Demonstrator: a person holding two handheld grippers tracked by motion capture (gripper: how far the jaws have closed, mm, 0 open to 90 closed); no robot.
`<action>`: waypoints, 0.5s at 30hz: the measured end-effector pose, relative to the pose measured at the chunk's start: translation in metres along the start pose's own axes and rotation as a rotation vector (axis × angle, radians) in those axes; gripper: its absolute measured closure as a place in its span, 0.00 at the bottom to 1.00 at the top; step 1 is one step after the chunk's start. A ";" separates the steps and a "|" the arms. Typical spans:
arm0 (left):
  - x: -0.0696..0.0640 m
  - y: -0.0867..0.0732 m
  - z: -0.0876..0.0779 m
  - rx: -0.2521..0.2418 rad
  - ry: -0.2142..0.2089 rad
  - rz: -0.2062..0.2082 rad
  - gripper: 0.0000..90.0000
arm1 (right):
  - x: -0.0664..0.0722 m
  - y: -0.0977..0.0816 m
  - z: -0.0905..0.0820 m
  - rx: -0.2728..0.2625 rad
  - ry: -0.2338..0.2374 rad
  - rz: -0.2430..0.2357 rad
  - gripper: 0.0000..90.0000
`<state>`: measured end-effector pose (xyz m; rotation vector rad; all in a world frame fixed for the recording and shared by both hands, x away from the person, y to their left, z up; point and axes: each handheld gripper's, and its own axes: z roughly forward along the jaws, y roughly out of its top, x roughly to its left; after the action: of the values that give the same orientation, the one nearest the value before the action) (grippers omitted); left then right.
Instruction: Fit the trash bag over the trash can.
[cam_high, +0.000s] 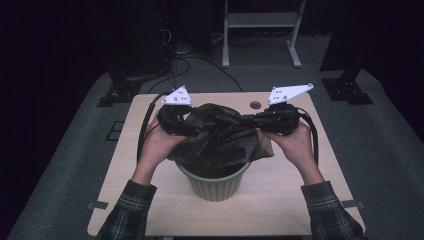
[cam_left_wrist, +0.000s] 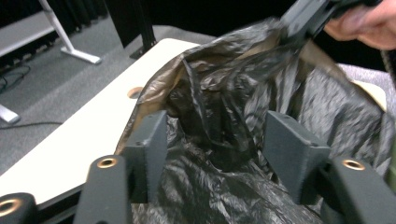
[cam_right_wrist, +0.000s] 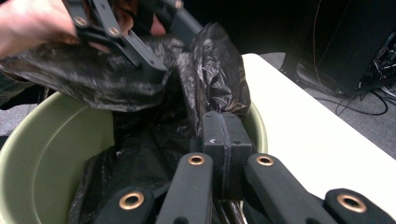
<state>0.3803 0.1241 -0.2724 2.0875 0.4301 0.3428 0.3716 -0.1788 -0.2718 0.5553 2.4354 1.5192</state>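
The black plastic bag (cam_high: 220, 135) is thin, glossy and much wrinkled; it hangs partly inside the pale green bin (cam_high: 215, 185) on the worktop (cam_high: 280, 200), its mouth stretched above the rim; the right claw (cam_right_wrist: 223, 135) is clenched on its edge; the left claw (cam_left_wrist: 215, 144) is released, with bag film between its pads.

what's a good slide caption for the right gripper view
Right gripper shut on the crinkled black plastic bin bag over the pale green round plastic bin, left gripper at the bag's far edge.
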 end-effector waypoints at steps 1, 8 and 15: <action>0.000 -0.001 0.000 0.004 0.003 0.003 0.59 | 0.000 0.000 -0.001 -0.002 -0.001 0.000 1.00; 0.004 -0.002 -0.013 -0.020 0.003 -0.011 1.00 | -0.002 0.000 -0.006 -0.018 -0.002 0.007 1.00; 0.014 0.000 -0.032 -0.057 0.039 -0.021 1.00 | -0.007 0.001 -0.006 -0.031 -0.016 0.016 1.00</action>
<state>0.3798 0.1545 -0.2547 2.0227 0.4601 0.3794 0.3755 -0.1864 -0.2687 0.5807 2.3968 1.5496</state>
